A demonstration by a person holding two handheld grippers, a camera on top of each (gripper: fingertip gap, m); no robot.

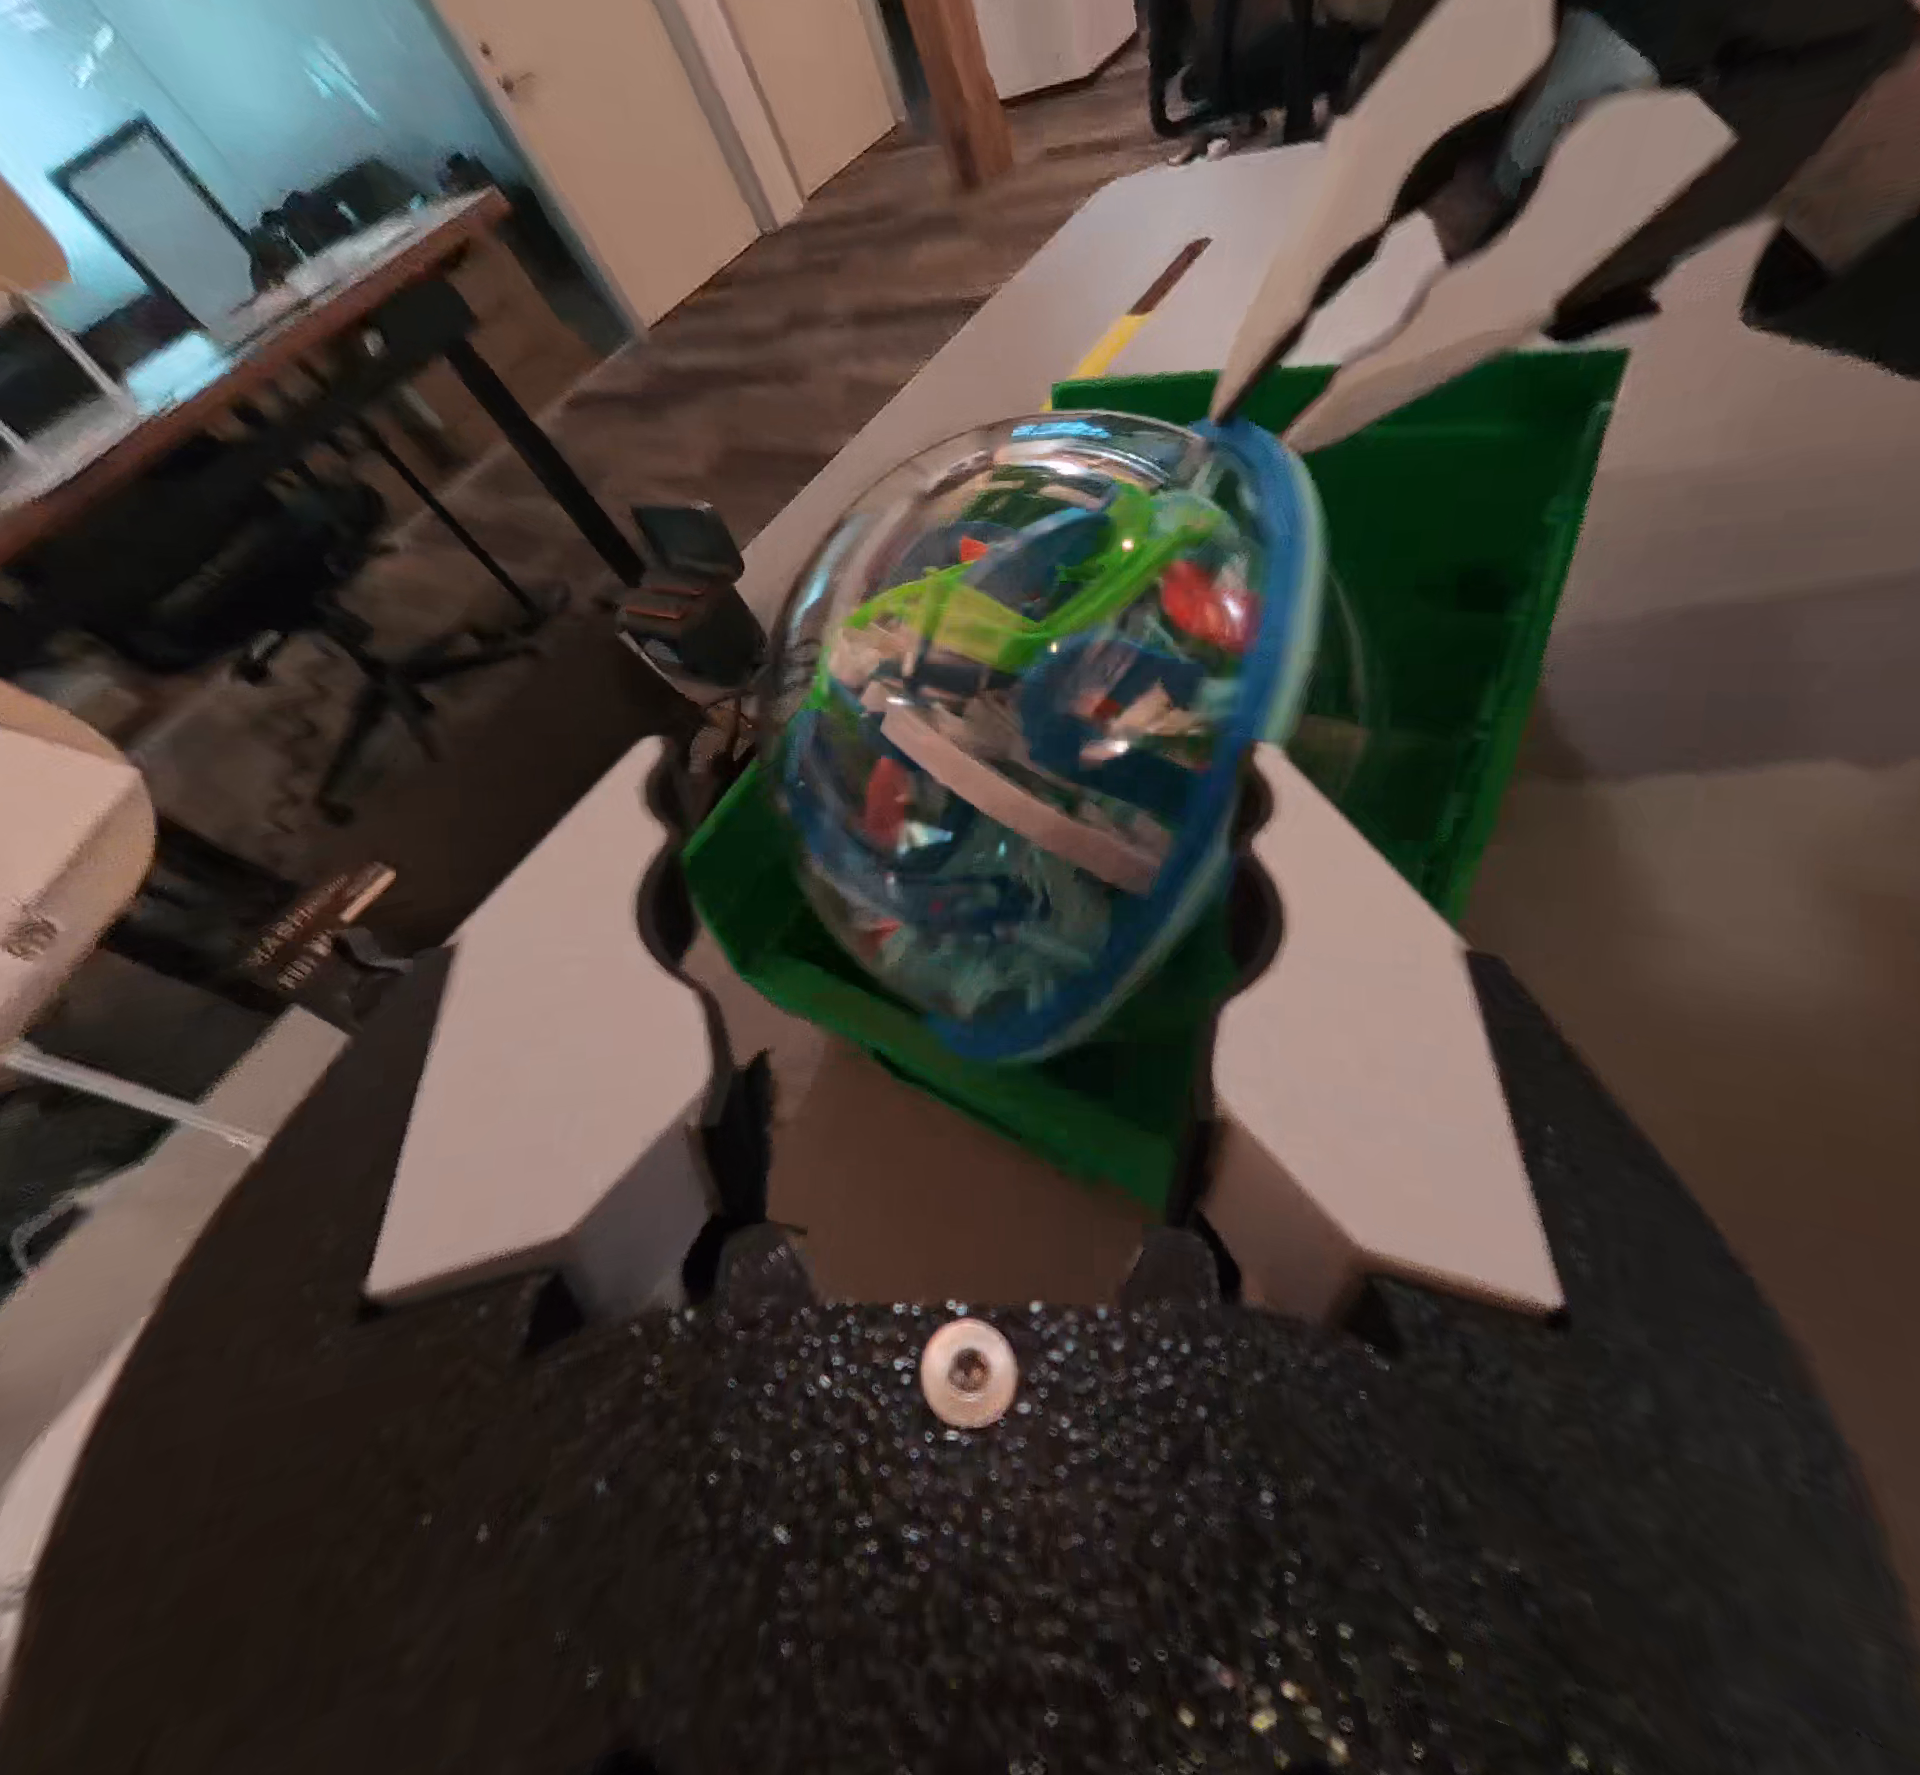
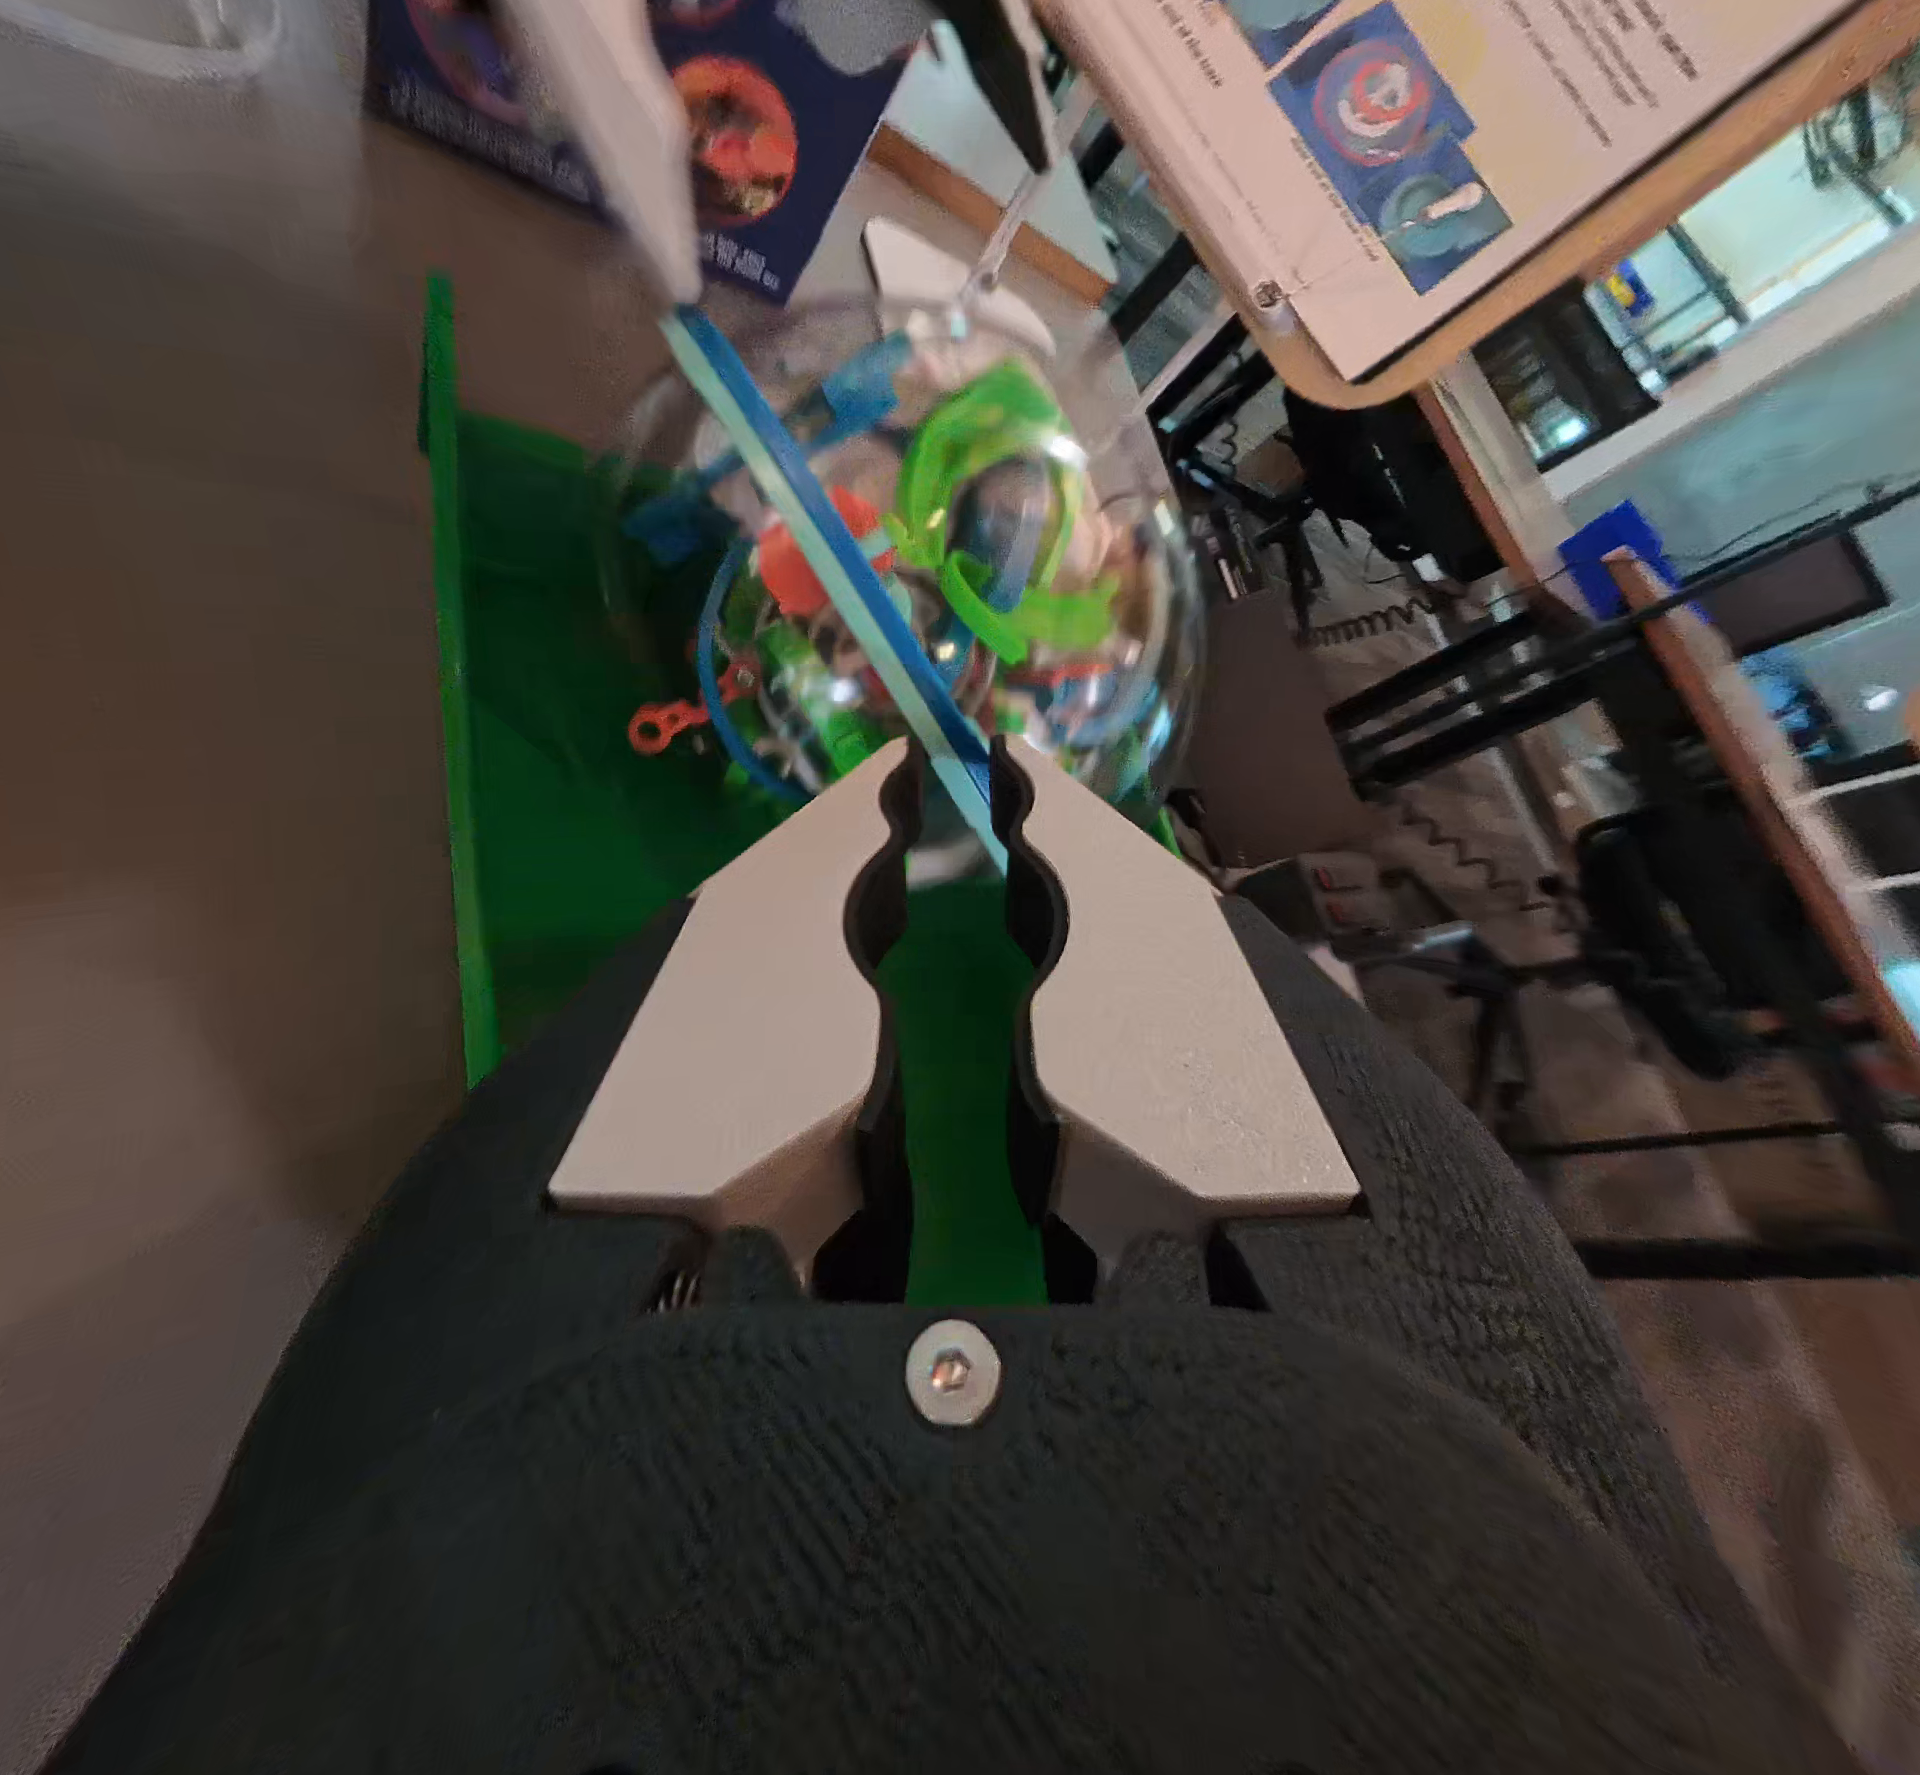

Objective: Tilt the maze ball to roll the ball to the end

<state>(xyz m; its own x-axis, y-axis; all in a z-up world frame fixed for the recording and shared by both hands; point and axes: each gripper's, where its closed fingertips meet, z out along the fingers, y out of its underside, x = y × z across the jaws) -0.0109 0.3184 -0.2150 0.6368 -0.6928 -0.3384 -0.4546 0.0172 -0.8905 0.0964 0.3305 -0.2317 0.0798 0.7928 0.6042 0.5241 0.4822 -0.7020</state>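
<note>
The maze ball (image 1: 1018,749) is a clear sphere with a blue rim and green, red and blue tracks inside. It is tilted above a green tray (image 1: 1455,582). My right gripper (image 2: 951,769) is shut on the blue rim (image 2: 831,541), which runs edge-on between its pads. It also shows in the left wrist view (image 1: 1262,421), pinching the rim at the top. My left gripper (image 1: 961,790) is open wide around the sphere: the right finger (image 1: 1340,998) lies against the rim, and a gap shows between the left finger (image 1: 582,998) and the dome. The small ball inside is not discernible.
The tray (image 2: 540,686) rests on a beige table (image 1: 1714,790). A dark blue box (image 2: 727,115) and a board with a printed sheet (image 2: 1455,63) stand behind it. A wooden desk and chairs (image 1: 260,323) stand off the table's left side.
</note>
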